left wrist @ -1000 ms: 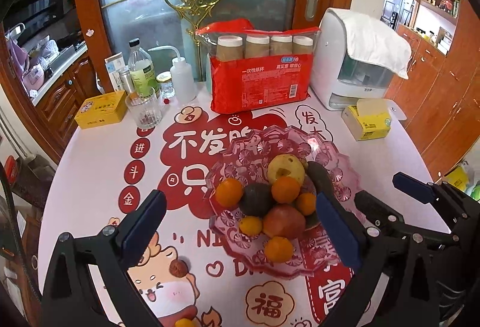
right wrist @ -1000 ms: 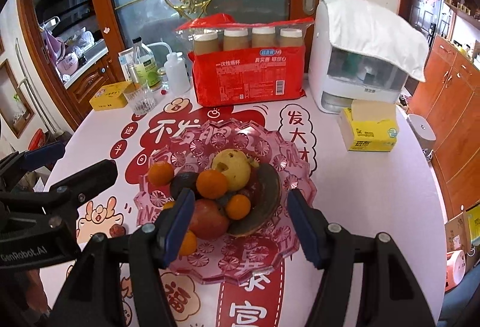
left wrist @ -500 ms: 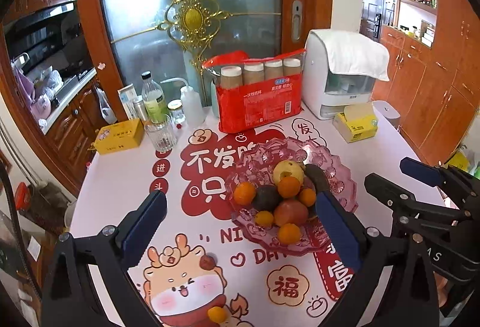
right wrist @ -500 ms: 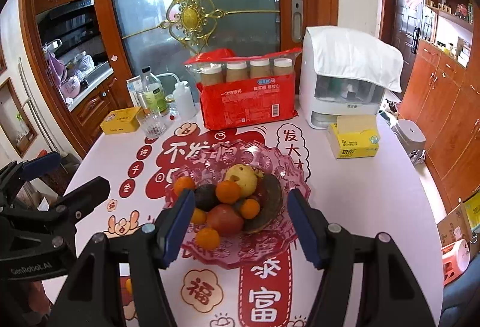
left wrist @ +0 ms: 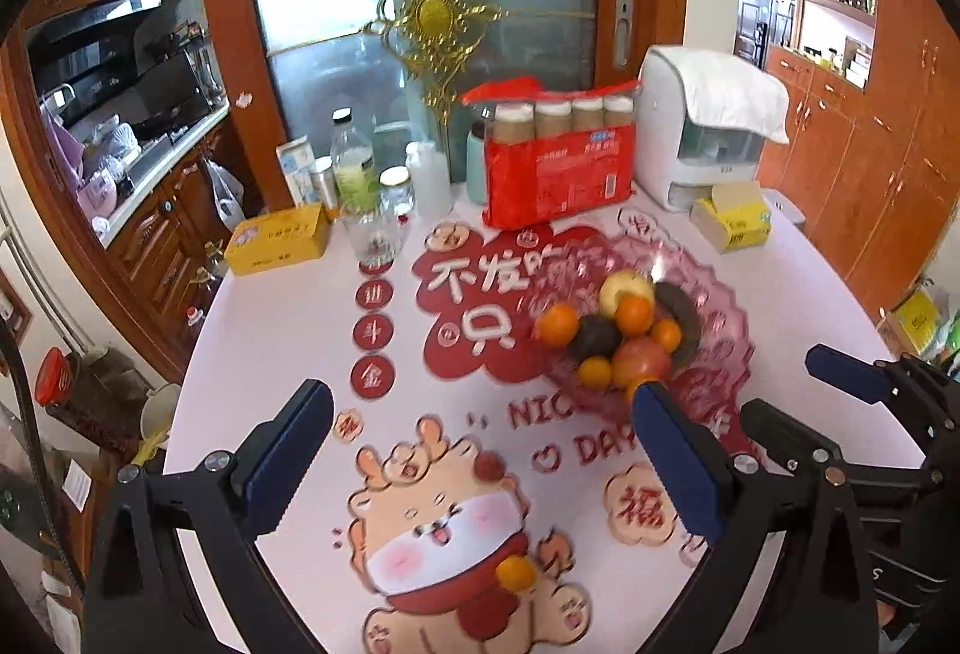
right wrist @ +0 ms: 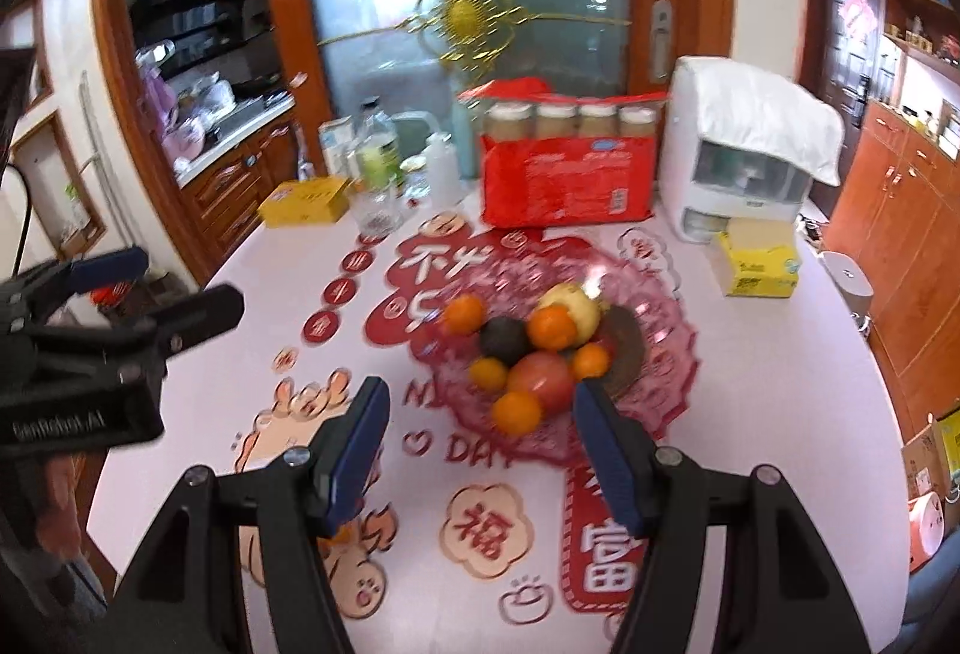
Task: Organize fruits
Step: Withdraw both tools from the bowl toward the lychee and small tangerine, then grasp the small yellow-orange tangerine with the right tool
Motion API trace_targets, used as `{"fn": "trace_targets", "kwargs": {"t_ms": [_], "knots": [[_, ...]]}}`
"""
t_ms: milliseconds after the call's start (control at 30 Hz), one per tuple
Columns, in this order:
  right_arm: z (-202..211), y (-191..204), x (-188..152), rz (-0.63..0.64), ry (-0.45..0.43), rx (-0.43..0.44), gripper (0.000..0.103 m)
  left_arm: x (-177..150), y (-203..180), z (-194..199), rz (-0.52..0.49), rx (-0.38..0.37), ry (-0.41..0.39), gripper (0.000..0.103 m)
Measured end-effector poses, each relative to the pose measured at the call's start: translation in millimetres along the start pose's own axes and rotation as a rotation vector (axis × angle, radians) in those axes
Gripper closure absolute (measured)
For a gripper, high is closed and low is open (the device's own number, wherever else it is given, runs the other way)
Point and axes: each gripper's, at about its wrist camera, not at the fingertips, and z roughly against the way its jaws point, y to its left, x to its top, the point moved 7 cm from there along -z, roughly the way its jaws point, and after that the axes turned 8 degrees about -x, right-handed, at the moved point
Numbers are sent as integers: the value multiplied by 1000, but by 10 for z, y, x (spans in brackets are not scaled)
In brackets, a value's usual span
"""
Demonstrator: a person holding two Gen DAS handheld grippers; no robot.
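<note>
Fruits are being carried in a pile on a scalloped, pink-tinted glass plate (right wrist: 672, 354) set right of centre on the table (left wrist: 288, 318). Round oranges (right wrist: 552, 327), a smooth red apple (right wrist: 540, 381), a pale yellow pear (right wrist: 579, 306) and a dark, matte avocado (right wrist: 503, 339) are being shown touching one another. One small orange (left wrist: 515, 573) is being left apart on the glossy printed cloth (on its cartoon figure), near the front edge, beside a small reddish-brown fruit (left wrist: 489, 467).

The left gripper (left wrist: 480, 465) is being held above the table with its blue-padded fingers (left wrist: 288, 450) spread wide, nothing between them. The right gripper (right wrist: 477, 447) is likewise being held parted and empty, before the plate.

Behind, a crinkled red pack of paper cups (left wrist: 555, 171), a boxy white appliance (left wrist: 699, 138) draped with cloth, and a yellow box (left wrist: 279, 240) are being seen.
</note>
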Motion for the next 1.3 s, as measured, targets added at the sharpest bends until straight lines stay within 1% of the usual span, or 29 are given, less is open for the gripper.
{"fn": "trace_targets", "kwargs": {"t_ms": [167,300,467,567,667,733,867,1000,1067,1133,1233,1300], "knots": [[-174,369,-331,54,61,30,38,-419,257,-110,-1,-17,57,4],[-315,644,-605,91,102,56,39,-786,448,-271,18,-24,98,4],[-538,1011,-940,159,152,96,39,-1090,657,-493,47,-9,132,4],[-677,1163,-1095,188,182,107,44,-1219,739,-587,53,0,148,4],[-828,1228,-1218,196,224,106,47,-1369,812,-693,55,1,169,4],[-916,1270,-1290,194,255,118,51,-1445,843,-752,54,9,182,4],[-1051,1346,-1395,190,296,136,52,-1574,893,-852,67,6,215,4],[-1122,1410,-1445,198,315,155,54,-1626,897,-902,66,2,228,4],[-1166,1430,-1474,199,330,164,60,-1632,890,-922,64,0,233,4],[-1220,1448,-1515,201,352,168,69,-1637,877,-942,62,-3,236,4],[-1243,1481,-1548,197,366,196,73,-1630,852,-960,61,-8,238,4],[-1241,1502,-1543,209,357,195,73,-1632,840,-974,59,-10,242,4]]}}
